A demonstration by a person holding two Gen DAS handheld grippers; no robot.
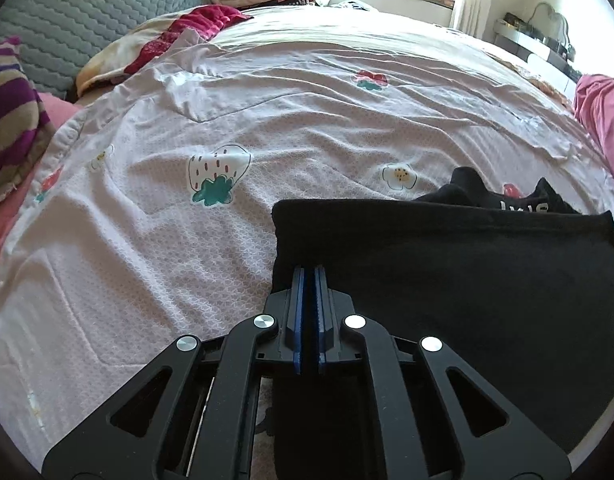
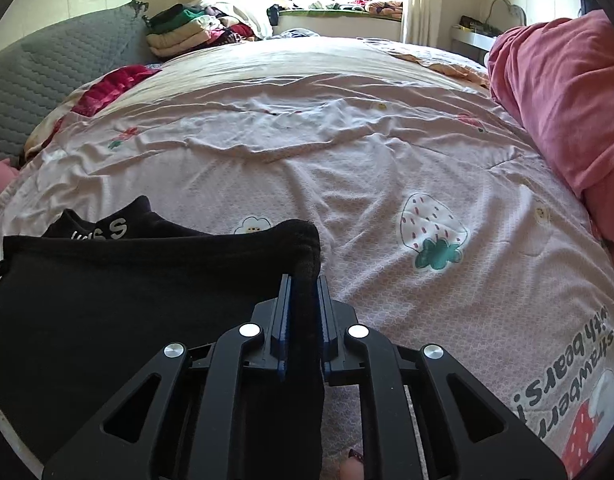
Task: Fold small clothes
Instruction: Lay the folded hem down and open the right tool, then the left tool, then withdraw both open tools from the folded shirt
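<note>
Black knit fabric, the small garment (image 1: 447,280) to be folded, is held at the near edge of the bed (image 1: 147,240), one near corner in each gripper. The left gripper (image 1: 309,272) is closed flat on the garment's left corner, with only a thin layer between its blue pads. The right gripper (image 2: 305,280) is clamped on the right corner, where a thicker roll of cloth keeps its jaws slightly apart. Between the two corners the near hem is drawn fairly taut. The far part of the garment, with white lettering (image 2: 103,230), lies bunched on the pink printed bedsheet (image 2: 347,168).

The step in hand is judged to be the start of a fold: both near corners are secured and no fold has yet been laid. For the next move, both corners would need to be carried together, at equal height and with tension kept between them, so that the near hem is laid squarely over the far part.

Open room is ample ahead, where the sheet is bare and only lightly wrinkled. On the right, a rose-coloured bedding pile (image 2: 567,100) limits sideways travel. On the left, a striped cloth (image 1: 11,120) and a grey quilted cushion (image 1: 87,20) bound the work area. Stacked folded clothes (image 2: 187,32) lie at the far end, well apart from the garment.
</note>
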